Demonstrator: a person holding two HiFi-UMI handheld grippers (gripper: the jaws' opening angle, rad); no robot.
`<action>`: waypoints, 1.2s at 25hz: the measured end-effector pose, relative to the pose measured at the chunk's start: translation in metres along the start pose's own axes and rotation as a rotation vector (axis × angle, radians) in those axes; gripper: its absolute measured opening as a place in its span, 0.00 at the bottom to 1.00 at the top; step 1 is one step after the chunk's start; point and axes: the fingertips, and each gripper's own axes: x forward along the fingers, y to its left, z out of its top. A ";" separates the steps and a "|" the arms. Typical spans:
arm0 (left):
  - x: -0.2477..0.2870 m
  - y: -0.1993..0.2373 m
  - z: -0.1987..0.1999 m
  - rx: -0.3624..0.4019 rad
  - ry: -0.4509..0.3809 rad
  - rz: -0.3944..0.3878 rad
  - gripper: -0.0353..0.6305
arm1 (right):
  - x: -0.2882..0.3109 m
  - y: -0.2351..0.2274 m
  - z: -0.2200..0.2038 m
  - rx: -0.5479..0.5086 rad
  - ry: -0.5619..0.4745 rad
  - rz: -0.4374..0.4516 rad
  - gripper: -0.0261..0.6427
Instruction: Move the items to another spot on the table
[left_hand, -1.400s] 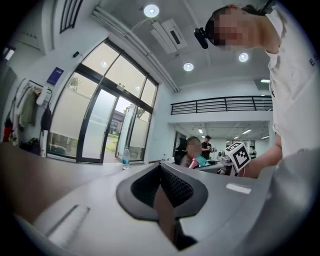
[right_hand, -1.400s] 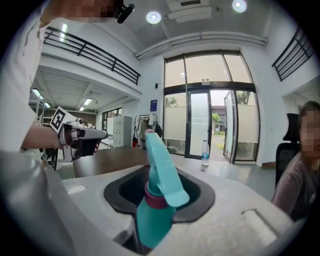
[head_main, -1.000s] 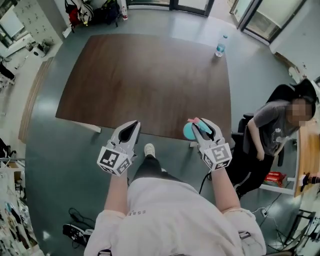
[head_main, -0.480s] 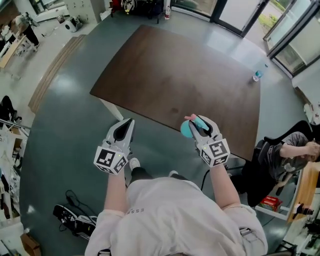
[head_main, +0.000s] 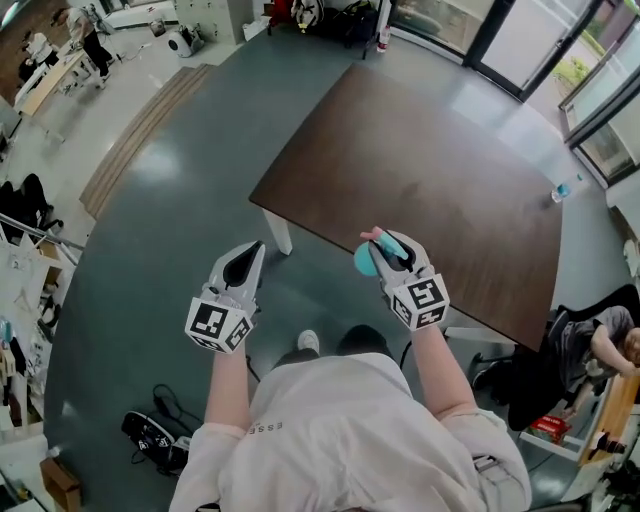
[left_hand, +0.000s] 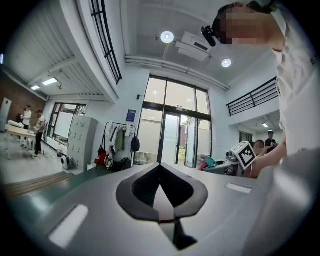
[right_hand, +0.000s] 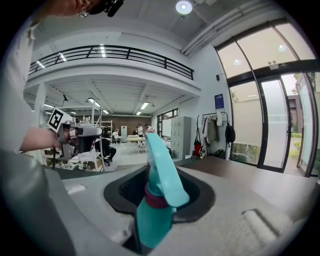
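Note:
A teal spray bottle (head_main: 366, 258) with a pink tip sits between the jaws of my right gripper (head_main: 390, 254), which is shut on it, held in the air just off the near edge of the brown table (head_main: 420, 180). In the right gripper view the bottle (right_hand: 157, 185) stands upright between the pads, its trigger head pointing away. My left gripper (head_main: 243, 263) hangs over the floor to the left of the table, shut and with nothing in it; its closed jaws (left_hand: 161, 187) show in the left gripper view.
A small water bottle (head_main: 562, 191) stands at the table's far right edge. A white table leg (head_main: 278, 235) is near the left gripper. A seated person (head_main: 590, 345) is at the right. Cables and a black shoe (head_main: 150, 435) lie on the green floor.
The view has swung left: the table now lies up and to the right, and the seated person has slid toward the frame's edge. Both grippers keep their pose, the bottle still held.

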 end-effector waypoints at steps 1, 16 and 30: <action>-0.004 0.014 0.001 -0.001 0.003 0.017 0.08 | 0.014 0.006 0.004 0.001 0.004 0.009 0.22; 0.055 0.145 -0.009 -0.065 0.054 0.064 0.08 | 0.206 0.003 0.031 0.015 0.035 0.109 0.22; 0.150 0.231 -0.036 -0.079 0.130 -0.002 0.08 | 0.329 -0.044 0.012 -0.012 0.079 0.019 0.22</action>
